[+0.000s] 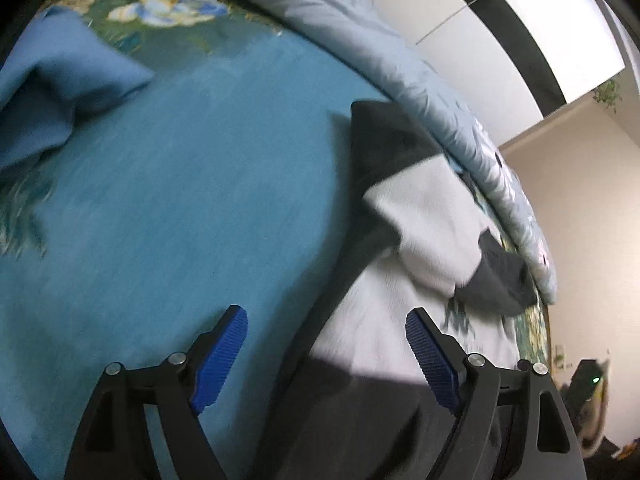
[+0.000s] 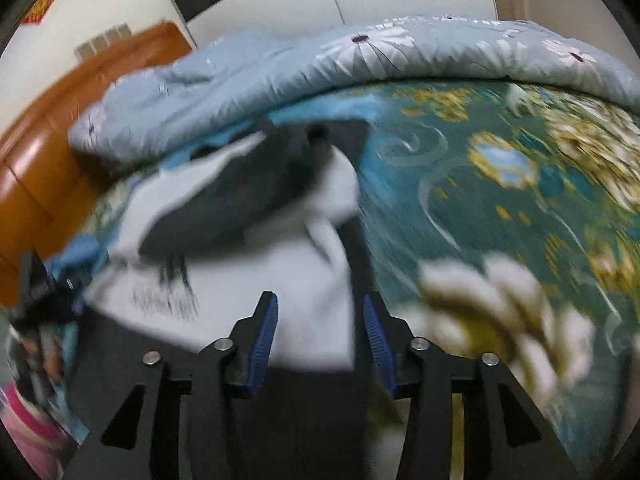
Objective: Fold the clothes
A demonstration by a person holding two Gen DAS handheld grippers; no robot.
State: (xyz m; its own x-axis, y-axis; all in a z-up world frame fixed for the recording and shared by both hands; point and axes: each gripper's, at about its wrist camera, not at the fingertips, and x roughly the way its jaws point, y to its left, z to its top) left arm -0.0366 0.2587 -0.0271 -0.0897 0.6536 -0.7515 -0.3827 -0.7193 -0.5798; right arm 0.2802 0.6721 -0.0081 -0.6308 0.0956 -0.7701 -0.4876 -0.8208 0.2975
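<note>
A white and dark grey garment (image 1: 416,216) lies on the bed, its sleeve folded across the body. In the left wrist view my left gripper (image 1: 326,330) hangs open above the garment's left edge, nothing between its blue pads (image 1: 222,360). In the right wrist view the same garment (image 2: 256,248) is blurred and bunched, with a dark print on the white chest. My right gripper (image 2: 320,320) is open over the garment's lower right part, with white cloth showing between the fingers. The other gripper (image 2: 40,292) shows at the left edge.
The bed has a teal floral sheet (image 1: 180,208). A blue garment (image 1: 60,92) lies at the far left. A pale blue flowered duvet (image 2: 360,60) is heaped along the far side. An orange-brown headboard (image 2: 60,120) stands left, white wall behind.
</note>
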